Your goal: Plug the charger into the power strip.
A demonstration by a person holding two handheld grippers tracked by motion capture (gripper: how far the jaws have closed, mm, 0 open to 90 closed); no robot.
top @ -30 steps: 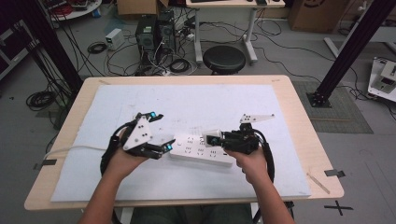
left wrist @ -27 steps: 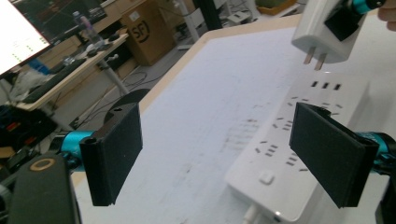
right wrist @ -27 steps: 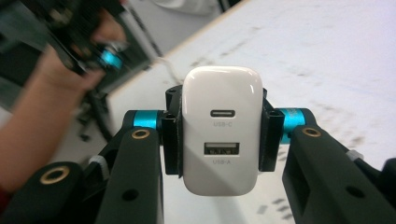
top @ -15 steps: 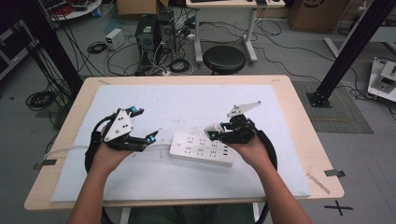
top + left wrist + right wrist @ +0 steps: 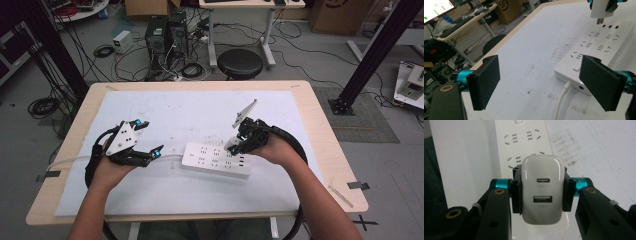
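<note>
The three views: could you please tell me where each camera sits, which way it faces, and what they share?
High view: above the person's side, facing forward and down on the table; both forearms, left tool, right tool.
Left gripper view: on the left tool, its jaws open, facing the strip.
Right gripper view: on the right tool, facing down onto the strip, jaws clamping the charger.
Shared: strip and charger.

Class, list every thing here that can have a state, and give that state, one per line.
Left gripper: open, holding nothing.
Right gripper: shut on the charger.
Charger: held above the power strip, prongs not inserted.
Power strip: flat on the table, sockets unoccupied.
</note>
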